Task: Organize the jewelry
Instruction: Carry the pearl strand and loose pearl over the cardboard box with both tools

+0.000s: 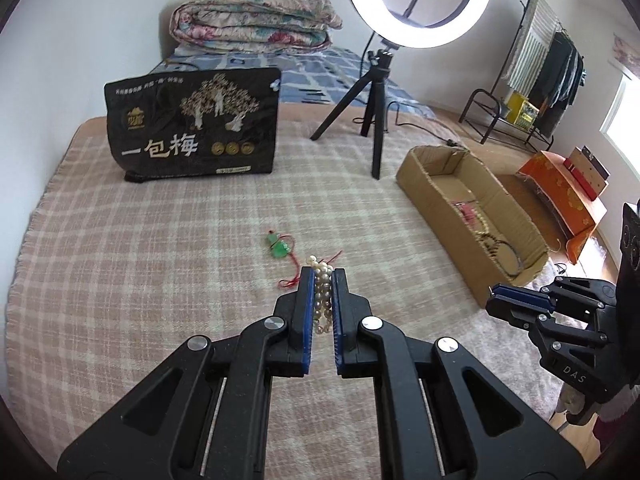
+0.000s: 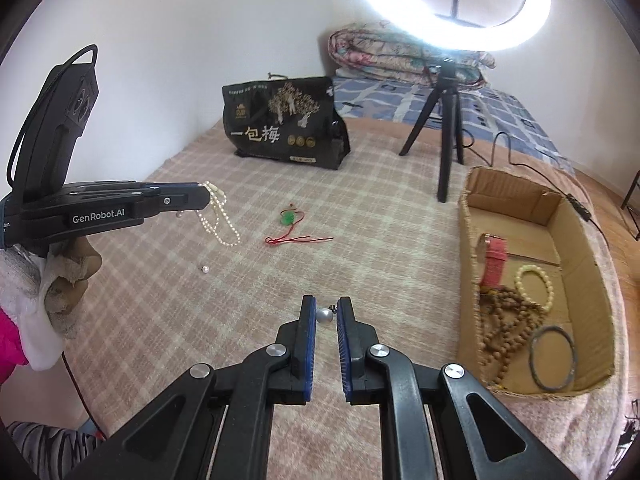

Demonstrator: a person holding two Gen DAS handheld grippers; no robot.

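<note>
Glossy pearl necklace (image 1: 322, 296), matt corrugated cardboard box (image 1: 448, 216), woven blanket (image 1: 160, 240)

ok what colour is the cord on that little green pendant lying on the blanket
Red. The cord trails from the green pendant; the right wrist view shows it best.

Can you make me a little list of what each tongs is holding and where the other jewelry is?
left tongs: shut on the pearl necklace, lifted, dangling above the blanket
right tongs: pinching a small silver bead
on the plaid blanket: green pendant on red cord, one loose pearl
in the cardboard box: pink watch, cream bead bracelet, brown bead strand, dark bangle
</note>
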